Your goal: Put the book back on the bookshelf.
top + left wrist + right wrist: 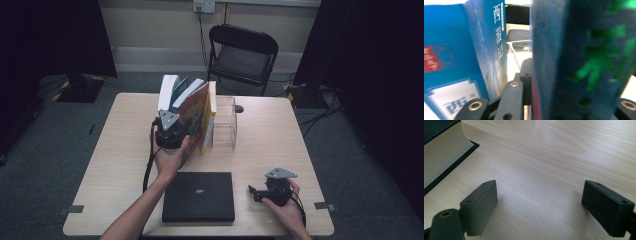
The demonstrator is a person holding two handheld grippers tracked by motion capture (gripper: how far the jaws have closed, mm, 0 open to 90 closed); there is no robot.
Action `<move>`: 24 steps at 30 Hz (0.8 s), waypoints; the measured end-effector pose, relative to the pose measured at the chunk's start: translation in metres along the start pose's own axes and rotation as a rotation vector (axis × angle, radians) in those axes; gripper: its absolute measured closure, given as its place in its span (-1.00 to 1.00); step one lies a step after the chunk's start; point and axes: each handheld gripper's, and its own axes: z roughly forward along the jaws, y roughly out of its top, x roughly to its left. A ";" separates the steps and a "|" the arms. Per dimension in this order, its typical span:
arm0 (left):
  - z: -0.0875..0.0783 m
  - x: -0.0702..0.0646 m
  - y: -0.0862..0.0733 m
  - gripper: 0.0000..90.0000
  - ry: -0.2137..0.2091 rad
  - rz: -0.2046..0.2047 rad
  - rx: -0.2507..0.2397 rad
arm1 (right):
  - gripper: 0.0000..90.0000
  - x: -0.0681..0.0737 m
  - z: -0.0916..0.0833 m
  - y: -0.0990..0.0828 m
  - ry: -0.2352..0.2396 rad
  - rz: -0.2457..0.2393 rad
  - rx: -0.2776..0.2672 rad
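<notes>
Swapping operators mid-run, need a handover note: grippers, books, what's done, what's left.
Left gripper: shut on the colourful book, held upright among the standing books beside the clear holder.
Right gripper: open, holding nothing, low over the table at its near right.
Black book: lying flat at the near edge, untouched.
Done: colourful book brought to the row.
Left, probably: settle and release it, then stand up the black book.

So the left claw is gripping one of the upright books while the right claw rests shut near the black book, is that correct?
Not quite: the right claw is open, its jaws standing wide apart over bare table in the right gripper view. The left claw does grip an upright book, and the black book lies nearby.
</notes>
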 end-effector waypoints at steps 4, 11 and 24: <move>0.008 -0.005 0.001 0.66 0.020 0.009 -0.010 | -0.71 0.000 0.000 0.000 0.000 0.000 0.000; 0.020 -0.008 -0.002 0.66 0.044 0.003 -0.034 | -0.71 0.000 0.000 0.000 0.006 -0.007 -0.001; 0.025 -0.007 -0.015 0.65 0.017 0.030 -0.026 | -0.71 0.000 0.000 0.000 0.011 -0.013 -0.001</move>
